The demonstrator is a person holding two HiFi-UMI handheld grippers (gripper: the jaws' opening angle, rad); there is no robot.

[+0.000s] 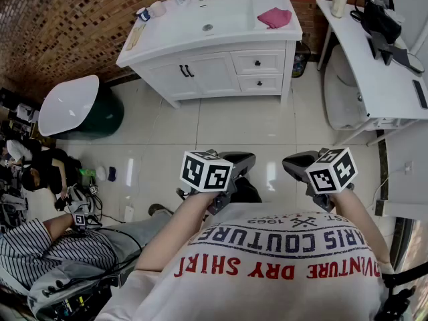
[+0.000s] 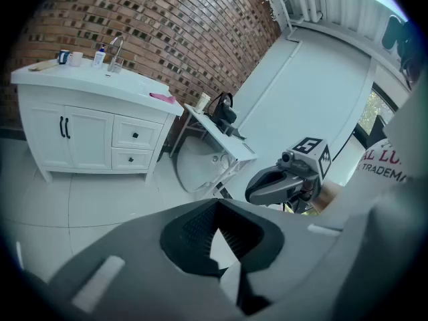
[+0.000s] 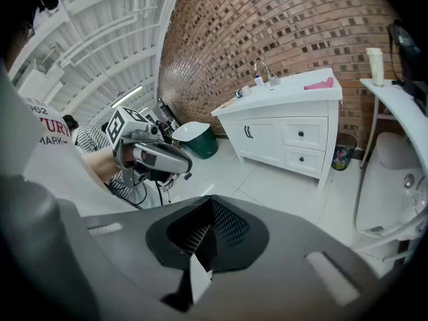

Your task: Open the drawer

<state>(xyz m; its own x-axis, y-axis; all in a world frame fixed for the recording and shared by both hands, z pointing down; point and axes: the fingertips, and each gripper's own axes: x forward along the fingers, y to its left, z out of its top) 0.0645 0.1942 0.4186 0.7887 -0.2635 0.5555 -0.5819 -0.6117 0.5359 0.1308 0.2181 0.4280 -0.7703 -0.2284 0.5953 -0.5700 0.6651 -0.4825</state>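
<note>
facing the distant drawers (image 1: pixel 258 63), left gripper (image 2: pixel 215 223) and right gripper (image 3: pixel 204 229) closed (both empty)

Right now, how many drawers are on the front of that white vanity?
2. Both are stacked at the vanity's right end in the head view: the upper drawer and the lower drawer beneath it, both shut. Its doors may hide more.

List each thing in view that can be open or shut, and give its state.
upper drawer, shut
lower drawer, shut
cabinet doors, both shut
left gripper, shut, nothing between the jaws
right gripper, shut, nothing between the jaws
</note>
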